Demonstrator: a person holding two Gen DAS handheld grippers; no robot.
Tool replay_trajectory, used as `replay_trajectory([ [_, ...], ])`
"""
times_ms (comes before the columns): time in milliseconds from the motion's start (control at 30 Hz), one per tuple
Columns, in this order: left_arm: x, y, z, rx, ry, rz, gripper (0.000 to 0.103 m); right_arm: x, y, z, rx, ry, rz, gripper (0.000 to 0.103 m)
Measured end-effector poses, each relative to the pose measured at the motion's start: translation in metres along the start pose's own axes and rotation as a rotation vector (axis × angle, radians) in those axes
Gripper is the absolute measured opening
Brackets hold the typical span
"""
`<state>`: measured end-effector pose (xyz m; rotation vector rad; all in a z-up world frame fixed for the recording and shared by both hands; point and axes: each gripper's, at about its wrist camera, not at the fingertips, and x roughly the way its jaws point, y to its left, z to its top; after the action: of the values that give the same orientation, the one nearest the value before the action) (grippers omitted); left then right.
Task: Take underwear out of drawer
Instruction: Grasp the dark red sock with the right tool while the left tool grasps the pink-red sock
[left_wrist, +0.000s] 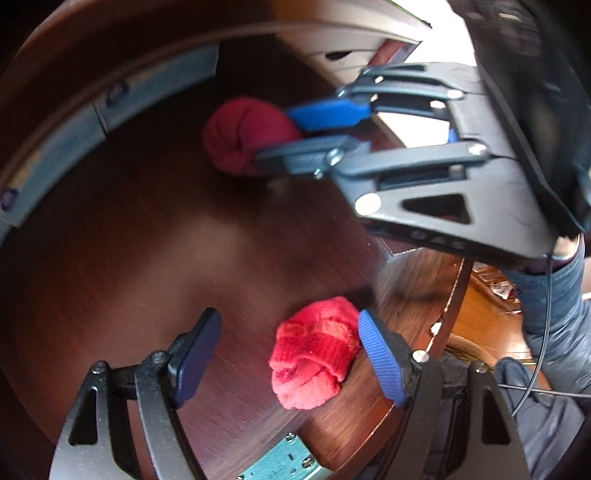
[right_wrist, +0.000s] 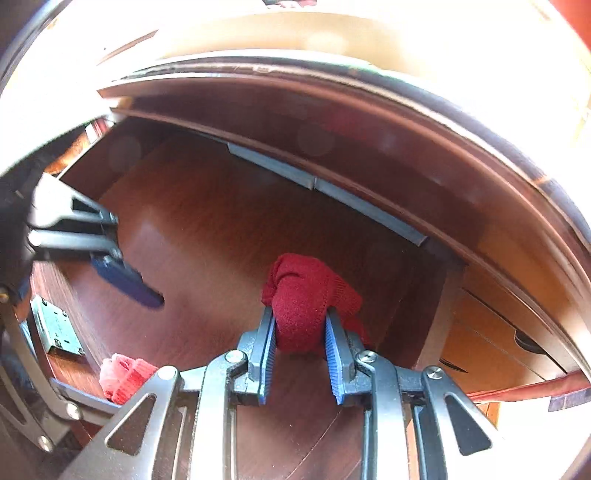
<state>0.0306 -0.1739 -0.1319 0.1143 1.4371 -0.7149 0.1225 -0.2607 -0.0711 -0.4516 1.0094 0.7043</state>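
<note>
Dark red rolled underwear pinched in right gripper, brighter red knotted bundle between wide-open left gripper pads, wooden drawer.

The drawer floor is dark red-brown wood with a fine grain and a smooth, slightly shiny finish. The dark red roll is soft knitted cloth, matt, with fine ribs. The bright red roll is thicker cloth with a rough, fluffy surface. The pads on the gripper fingers are blue, matt and finely ribbed, like rubber. The finger arms are grey metal with shiny rivets. A small plate at the drawer side is pale metal.
</note>
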Motion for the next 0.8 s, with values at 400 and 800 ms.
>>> replay_trajectory([
  [400, 0.042, 0.001, 0.012, -0.137, 0.135, -0.173, 0.068, -0.017, -0.012, -0.011, 0.029, -0.053, 0.014, 0.027],
  [800, 0.018, 0.000, -0.006, -0.068, -0.006, -0.090, 0.022, -0.029, -0.022, -0.023, 0.065, -0.097, 0.025, 0.027],
])
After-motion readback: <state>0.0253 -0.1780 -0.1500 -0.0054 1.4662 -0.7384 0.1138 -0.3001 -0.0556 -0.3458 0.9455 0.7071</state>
